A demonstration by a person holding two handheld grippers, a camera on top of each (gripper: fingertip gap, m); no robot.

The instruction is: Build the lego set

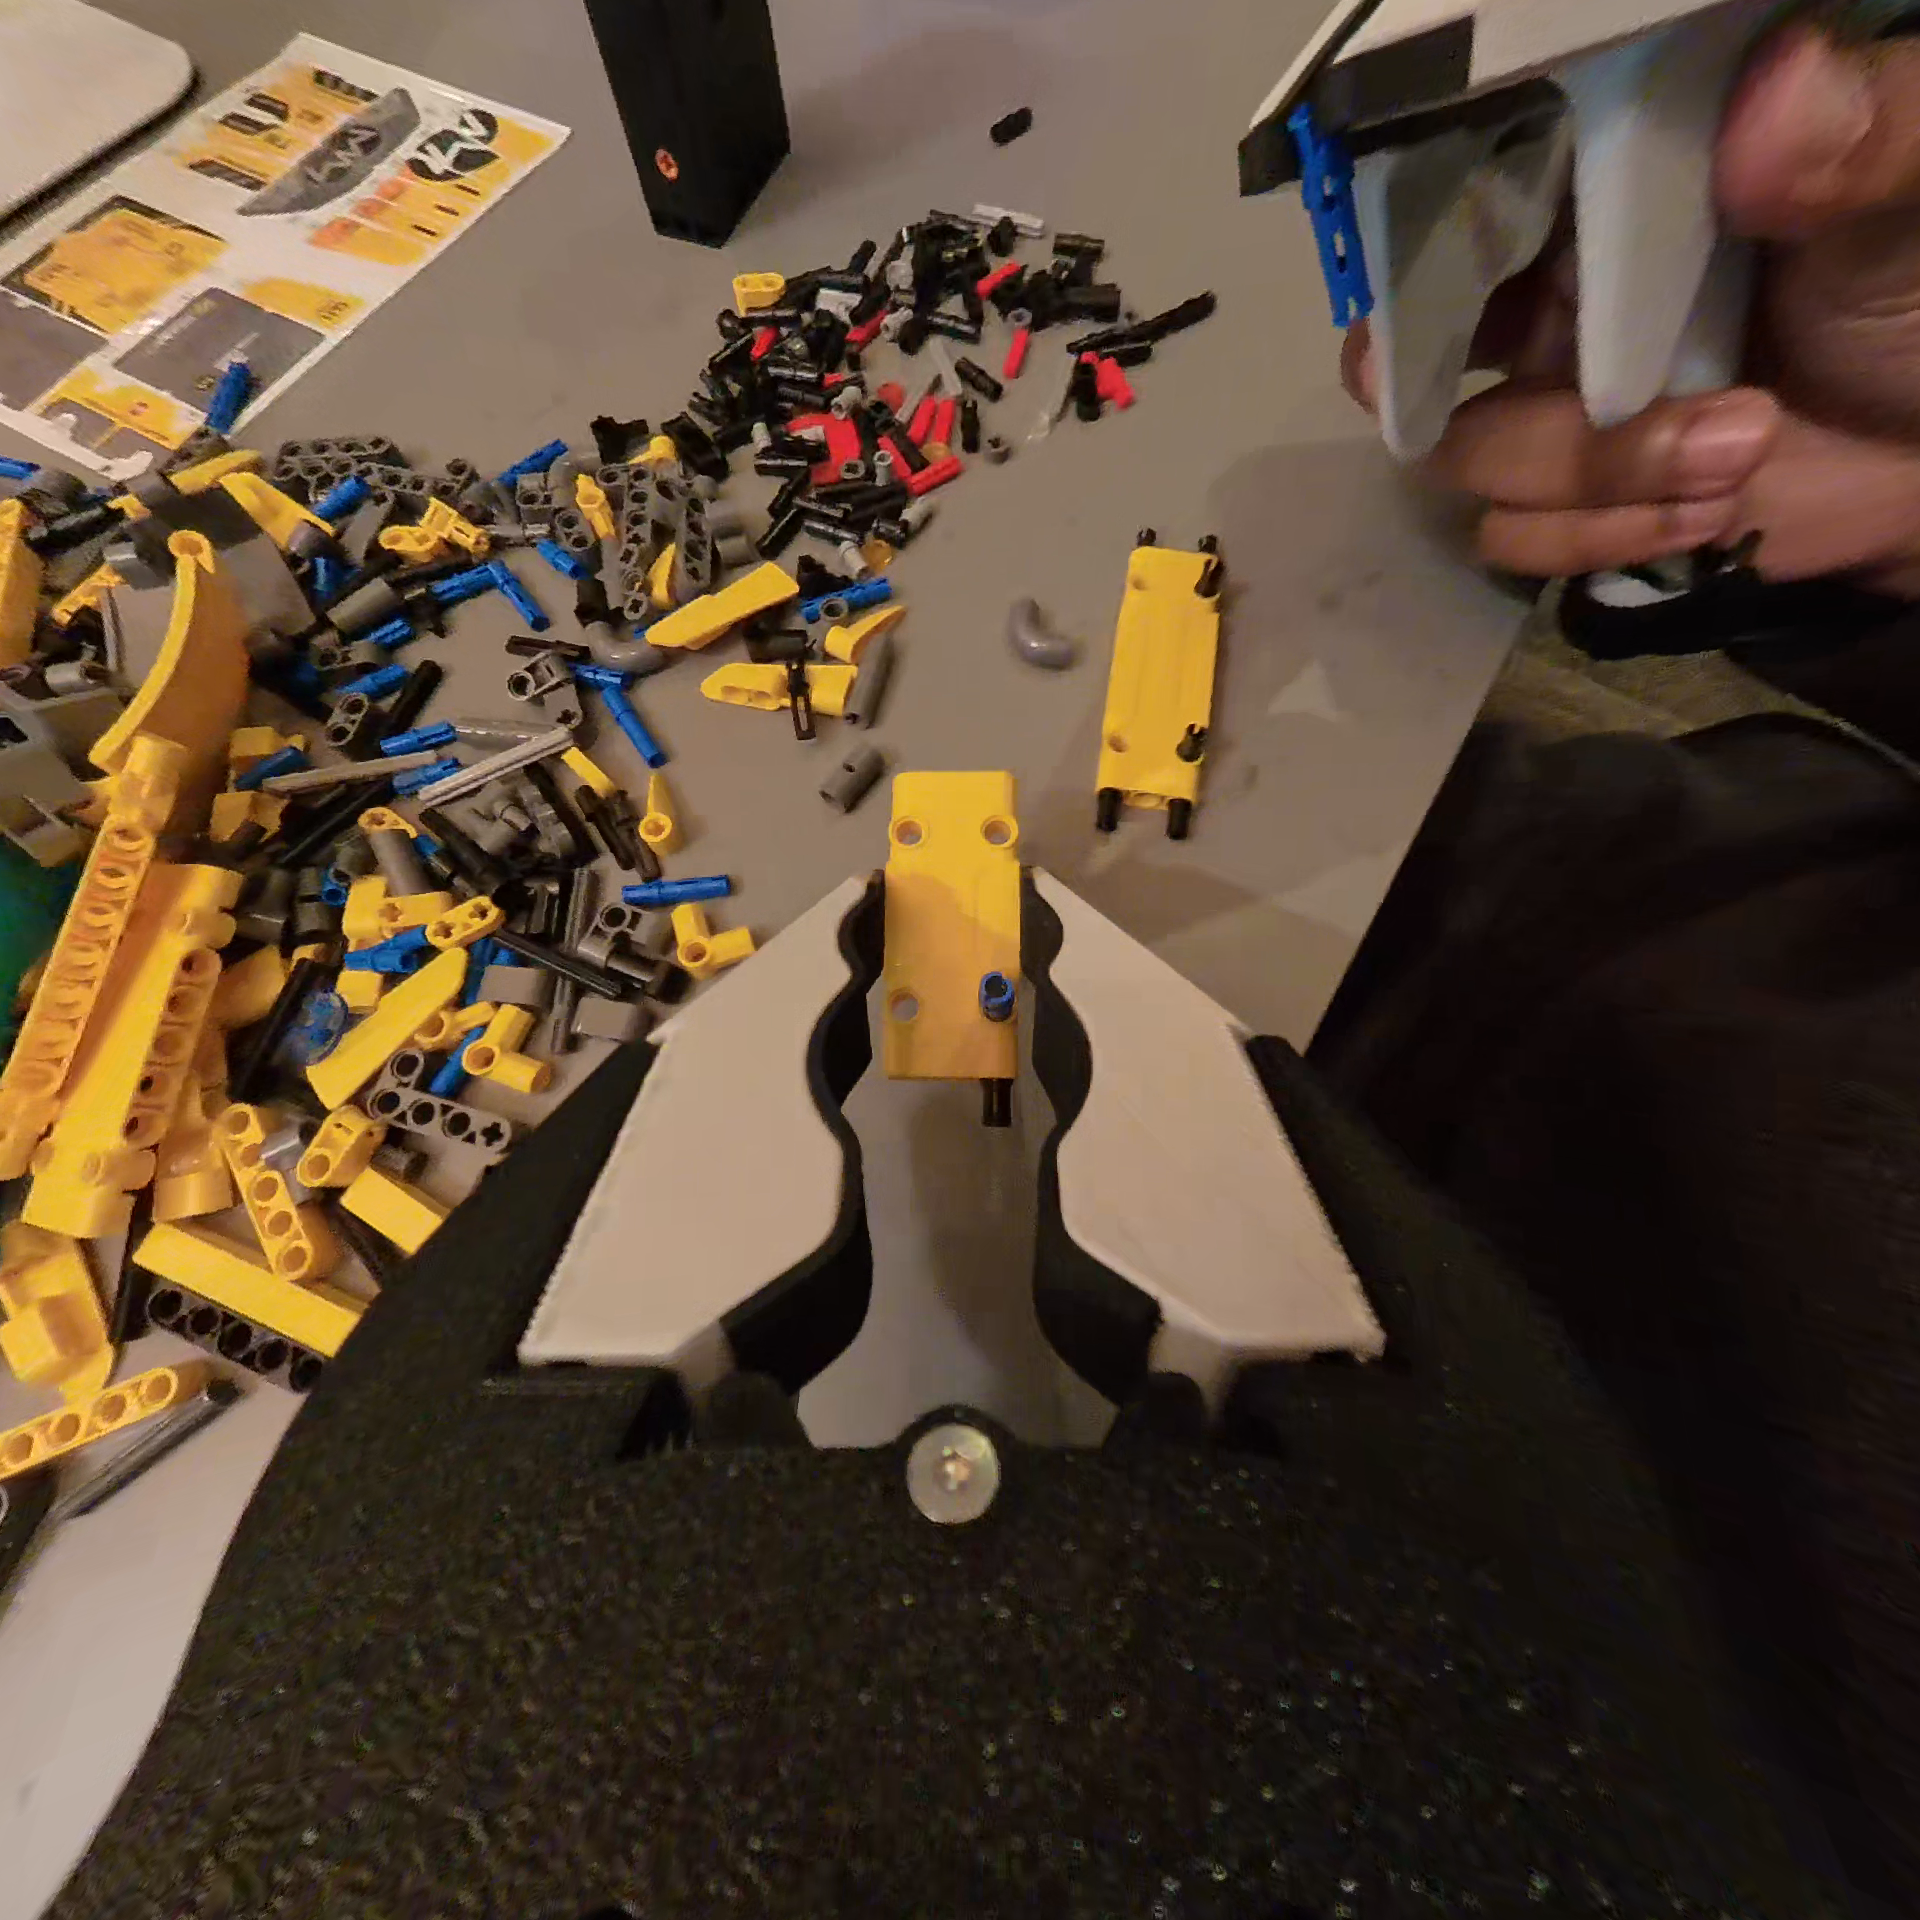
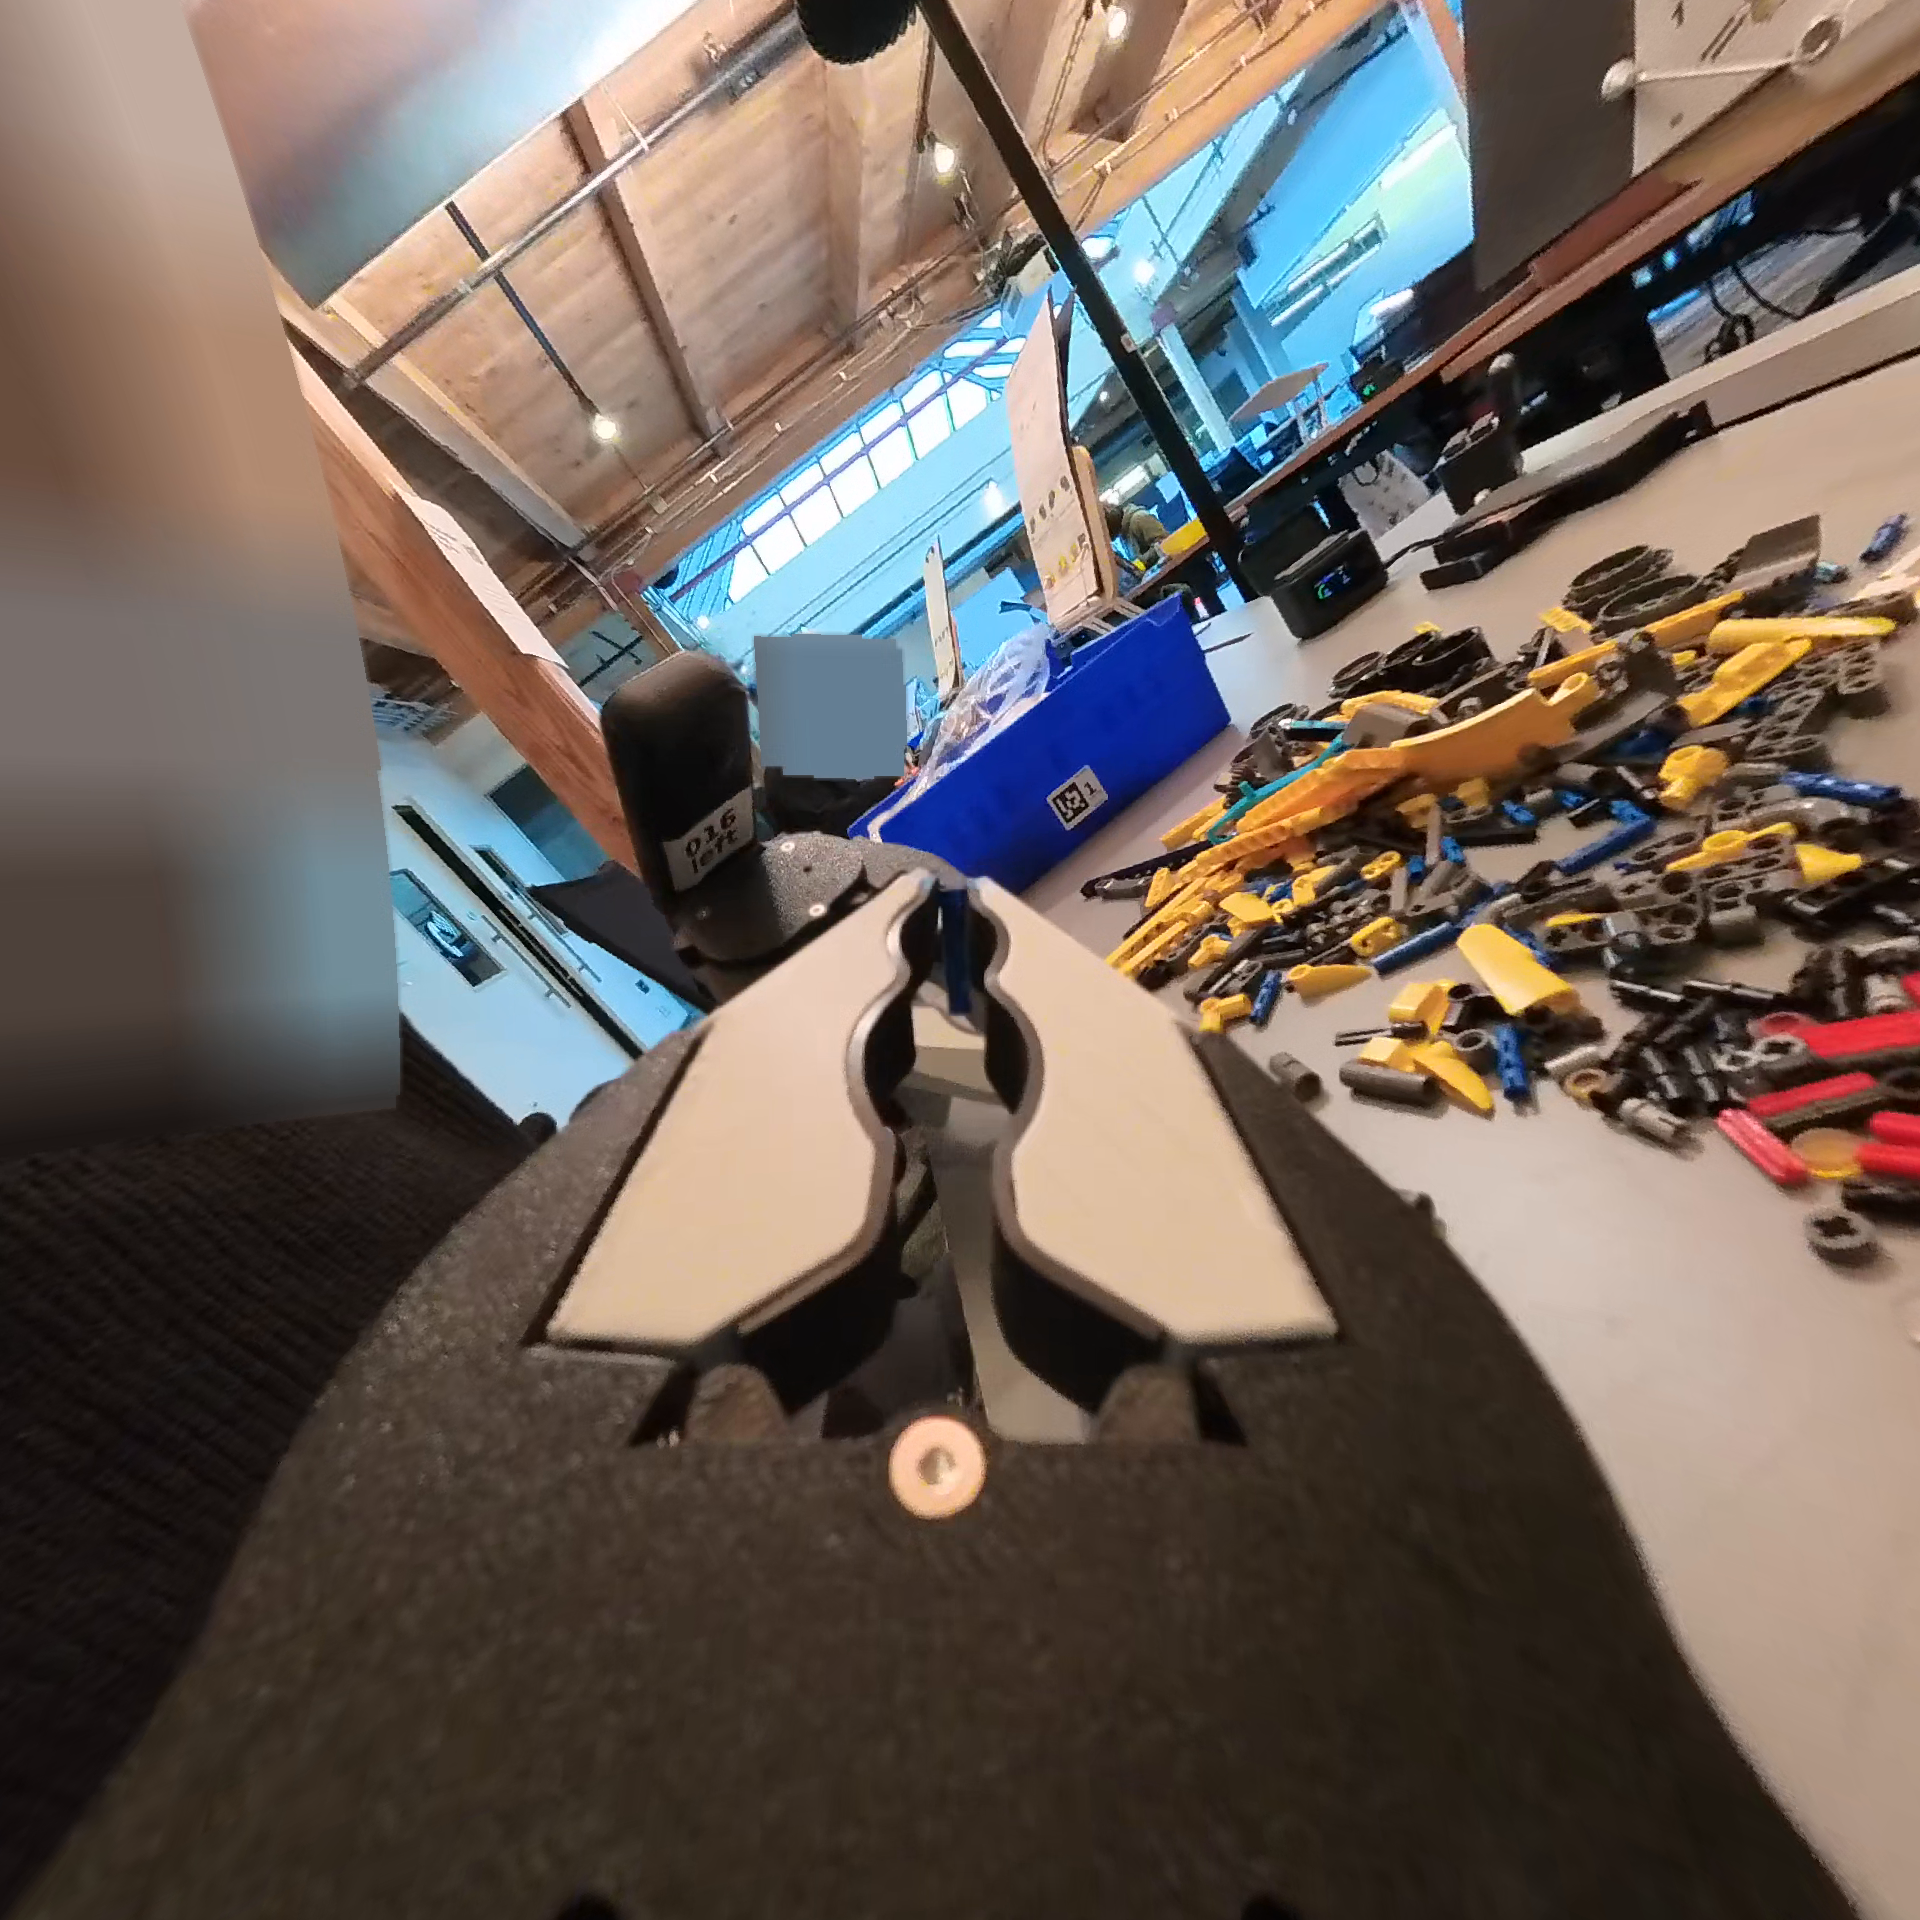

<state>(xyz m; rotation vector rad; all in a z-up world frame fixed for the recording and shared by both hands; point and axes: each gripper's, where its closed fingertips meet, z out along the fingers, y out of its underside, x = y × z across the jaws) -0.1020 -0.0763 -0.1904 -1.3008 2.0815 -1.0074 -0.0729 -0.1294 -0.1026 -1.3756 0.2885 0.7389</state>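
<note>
- Grey tabletop [image 1: 1299, 644] in a timber-ceilinged workshop carries a loose heap of yellow, blue, black and red plastic building pieces [image 1: 436, 790]; a printed sheet [image 1: 260, 208] and a blue plastic bin [image 2: 1049, 758] sit farther off.
- Left gripper [image 1: 951, 935] pinches a flat yellow plastic panel with round holes [image 1: 951, 935], a blue pin [image 1: 995, 995] seated in one hole, held just above the table's near edge.
- Right gripper [image 2: 951, 935] is pressed onto a slim blue plastic beam [image 2: 954, 956], raised well above the table.
- A matching yellow panel with black pins [image 1: 1158, 681] lies just beyond.
- Judgement: steady, squarely aligned holds would suit parts this small.
</note>
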